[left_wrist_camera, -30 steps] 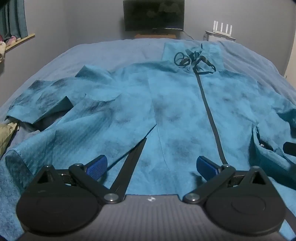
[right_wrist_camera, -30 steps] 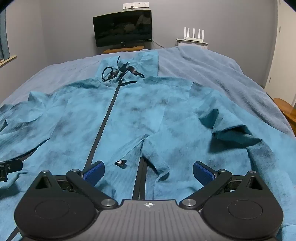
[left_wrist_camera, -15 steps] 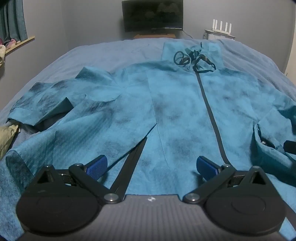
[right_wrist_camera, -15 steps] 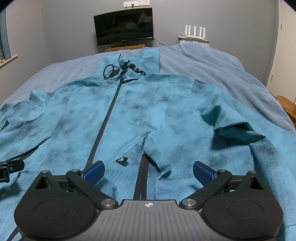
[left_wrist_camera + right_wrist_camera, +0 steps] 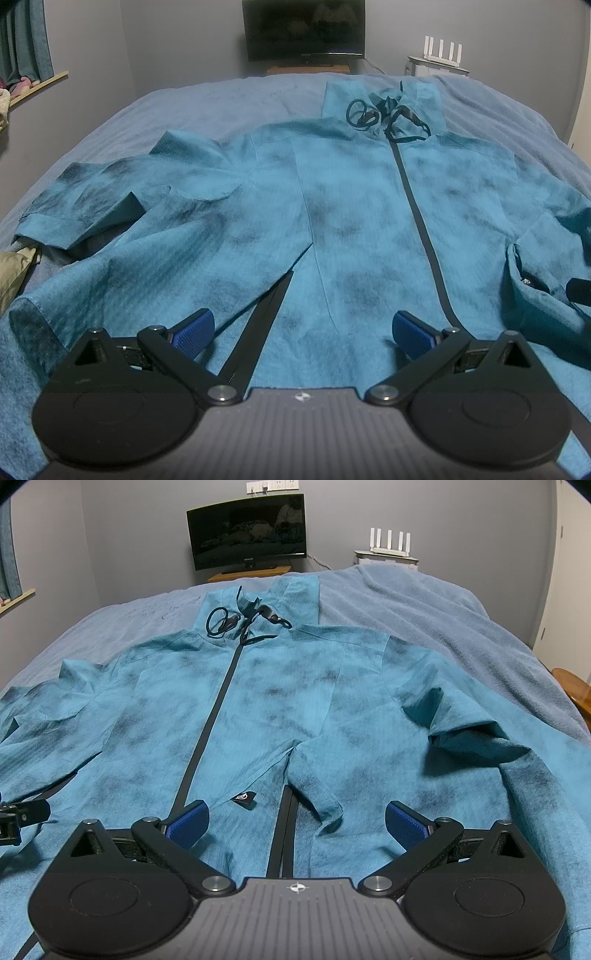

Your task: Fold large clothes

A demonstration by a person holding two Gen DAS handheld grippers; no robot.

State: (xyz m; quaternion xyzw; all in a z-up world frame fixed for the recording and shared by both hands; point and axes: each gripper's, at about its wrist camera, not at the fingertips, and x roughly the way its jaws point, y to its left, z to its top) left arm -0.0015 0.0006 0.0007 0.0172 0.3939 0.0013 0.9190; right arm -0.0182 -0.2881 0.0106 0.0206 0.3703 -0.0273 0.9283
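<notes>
While jacket (image 5: pixel 280 709) lies flat, hem tag (image 5: pixel 245 796) (logo unreadable) shows.

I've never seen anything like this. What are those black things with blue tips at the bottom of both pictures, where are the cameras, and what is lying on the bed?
Those are hand-held grippers, one in each of a person's hands. Each carries a camera looking forward between its two blue pads, so one picture comes from the left gripper and one from the right gripper. Both have their jaws wide open and hold nothing. On the bed lies a teal jacket, spread front up, its dark zipper closed and its sleeves partly crumpled. At the far wall stand a television and a white router.
</notes>
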